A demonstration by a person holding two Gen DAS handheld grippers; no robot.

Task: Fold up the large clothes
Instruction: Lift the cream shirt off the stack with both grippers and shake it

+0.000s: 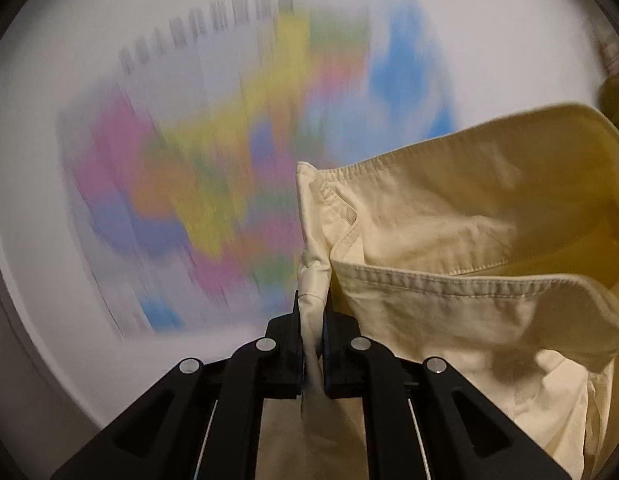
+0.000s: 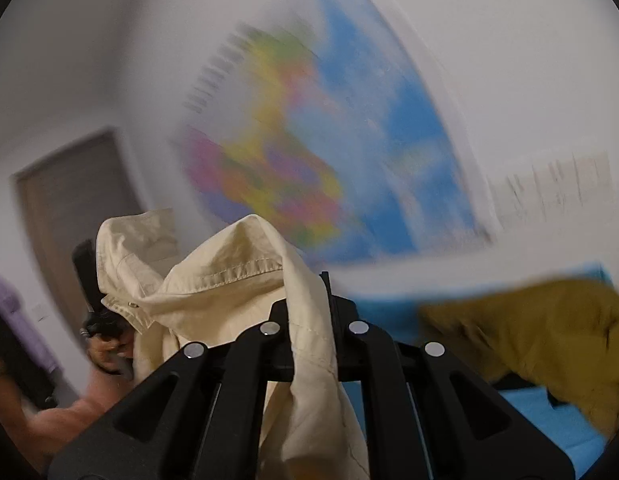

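The right tool (image 2: 309, 300) is clamped on a fold of the cream shirt (image 2: 229, 280), which drapes over its fingers and hangs down between the black arms. Left of the shirt, the left tool (image 2: 89, 280) grips the shirt's far edge, a hand (image 2: 105, 354) below it. Behind the shirt hangs a blurred colourful map (image 2: 329, 152). Right of the shirt, a mustard garment (image 2: 549, 340) lies on a blue surface (image 2: 549, 420). Left of the map is a brown door (image 2: 69, 208).
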